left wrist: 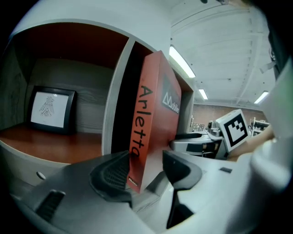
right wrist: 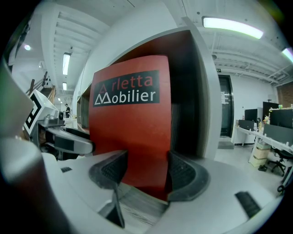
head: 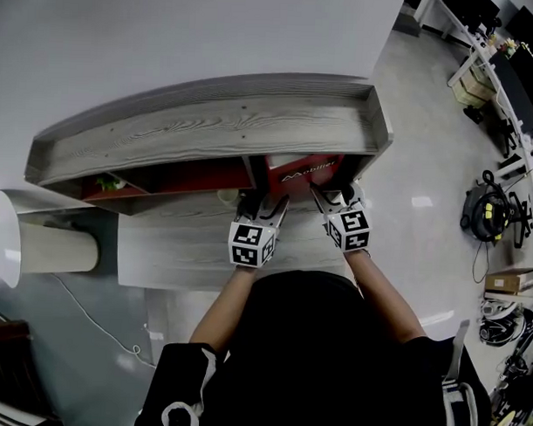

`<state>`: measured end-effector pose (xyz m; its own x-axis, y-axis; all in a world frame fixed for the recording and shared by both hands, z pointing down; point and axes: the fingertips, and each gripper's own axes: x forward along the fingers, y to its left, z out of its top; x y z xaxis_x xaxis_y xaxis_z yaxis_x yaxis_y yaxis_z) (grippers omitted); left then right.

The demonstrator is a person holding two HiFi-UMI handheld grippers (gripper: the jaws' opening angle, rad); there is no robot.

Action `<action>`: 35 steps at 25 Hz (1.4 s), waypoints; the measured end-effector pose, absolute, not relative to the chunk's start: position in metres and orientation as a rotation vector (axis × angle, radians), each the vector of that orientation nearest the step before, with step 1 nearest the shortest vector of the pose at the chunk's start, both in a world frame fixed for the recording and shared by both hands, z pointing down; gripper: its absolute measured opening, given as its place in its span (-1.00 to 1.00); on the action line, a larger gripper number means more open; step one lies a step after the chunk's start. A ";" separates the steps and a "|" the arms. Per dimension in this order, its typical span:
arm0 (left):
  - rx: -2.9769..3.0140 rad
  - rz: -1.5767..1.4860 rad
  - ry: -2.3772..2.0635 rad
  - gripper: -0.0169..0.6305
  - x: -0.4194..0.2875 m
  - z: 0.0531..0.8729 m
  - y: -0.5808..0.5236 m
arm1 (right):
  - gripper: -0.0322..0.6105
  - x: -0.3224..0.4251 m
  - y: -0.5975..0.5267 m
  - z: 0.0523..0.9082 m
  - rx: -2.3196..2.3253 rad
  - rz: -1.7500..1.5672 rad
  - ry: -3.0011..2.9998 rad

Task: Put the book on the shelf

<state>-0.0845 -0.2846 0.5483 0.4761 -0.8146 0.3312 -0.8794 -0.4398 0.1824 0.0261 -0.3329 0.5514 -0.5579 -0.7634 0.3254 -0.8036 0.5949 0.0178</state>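
Note:
A red book [head: 303, 172] stands upright in the right compartment of a grey wooden shelf [head: 217, 119] with a red inside. In the left gripper view its spine [left wrist: 137, 123] reads "Arletta". The book's lower corner sits between the jaws of my left gripper [left wrist: 146, 167], close to the left pad, with a gap to the right pad. My right gripper [right wrist: 146, 171] is open in front of the book's cover [right wrist: 130, 132], low at its right edge. In the head view the left gripper [head: 262, 203] and the right gripper [head: 335, 197] flank the book.
A framed drawing [left wrist: 49, 109] stands in the left compartment, past the divider [left wrist: 116, 100]. A white roll [head: 51, 248] lies left of the shelf, with a cable [head: 97, 320] on the floor. A yellow-black device [head: 493, 211] and a cardboard box [head: 507, 282] are at the far right.

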 end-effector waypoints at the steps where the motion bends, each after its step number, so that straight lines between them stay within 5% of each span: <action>1: 2.402 0.273 -1.434 -0.29 -0.084 0.547 -0.284 | -0.05 0.026 -0.333 0.551 1.279 0.192 -2.528; 9: 2.365 0.310 -1.505 -0.56 -0.091 0.545 -0.287 | -0.17 0.030 -0.333 0.552 1.288 0.192 -2.510; 35: 2.299 0.242 -1.582 -0.63 -0.089 0.549 -0.313 | -0.69 0.067 -0.329 0.558 1.469 0.259 -2.436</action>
